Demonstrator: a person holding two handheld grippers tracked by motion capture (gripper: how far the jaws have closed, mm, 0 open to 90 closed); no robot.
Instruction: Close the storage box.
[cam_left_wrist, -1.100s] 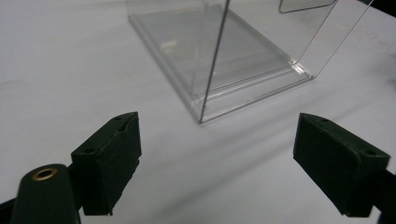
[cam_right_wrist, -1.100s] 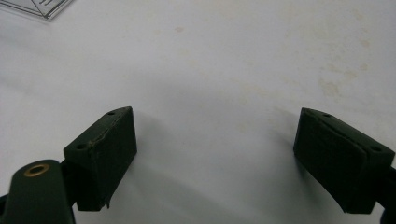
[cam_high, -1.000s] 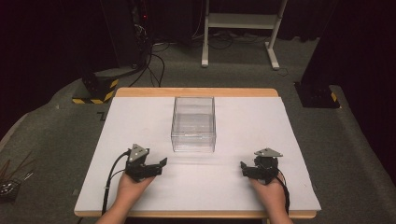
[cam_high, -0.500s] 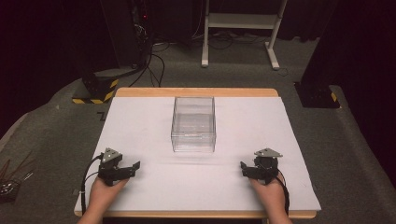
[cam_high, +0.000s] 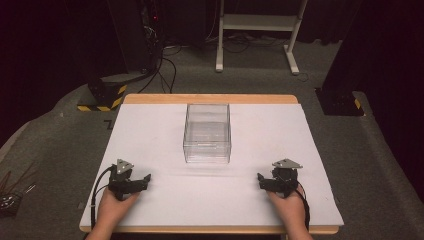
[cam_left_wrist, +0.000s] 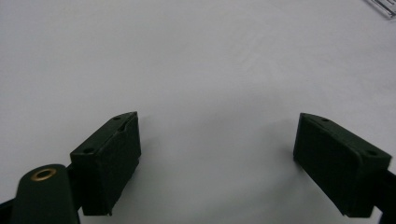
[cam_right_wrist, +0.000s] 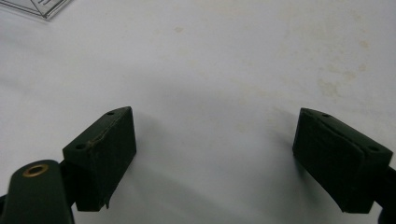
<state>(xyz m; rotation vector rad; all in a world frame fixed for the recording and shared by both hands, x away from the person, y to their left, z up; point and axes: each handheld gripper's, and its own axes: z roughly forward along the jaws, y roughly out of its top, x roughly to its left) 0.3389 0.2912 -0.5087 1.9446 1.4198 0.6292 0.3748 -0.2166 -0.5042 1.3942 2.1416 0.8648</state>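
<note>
While two hands are resting at the near edge of a white-covered table (cam_high: 165, 135), the left gripper (cam_high: 145, 178) is sitting low on the sheet near the left corner, its jaws standing well apart with nothing between them. They have just been opening a little wider, and the left gripper view is showing bare white surface in the gap between the black pads (cam_left_wrist: 114, 161). Across the table, the right gripper (cam_high: 260, 178) is lying near the right corner, its jaws likewise spread wide and gripping nothing, with faintly stained white surface showing between its pads (cam_right_wrist: 105, 151) in the right gripper view. Both grippers are pointing inward, toward each other, well apart from one another, and a black cable (cam_high: 97, 187) is trailing from the left one back over the table's edge.

Farther out, a clear plastic box (cam_high: 207, 132) is standing upright and empty on the middle of the sheet, between the two grippers' lines and clear of both. Beyond the table's wooden far rim, a white metal stand (cam_high: 257, 30) is rising from the grey carpet, and a yellow-and-black striped block (cam_high: 106, 95) is sitting off the far left corner.
</note>
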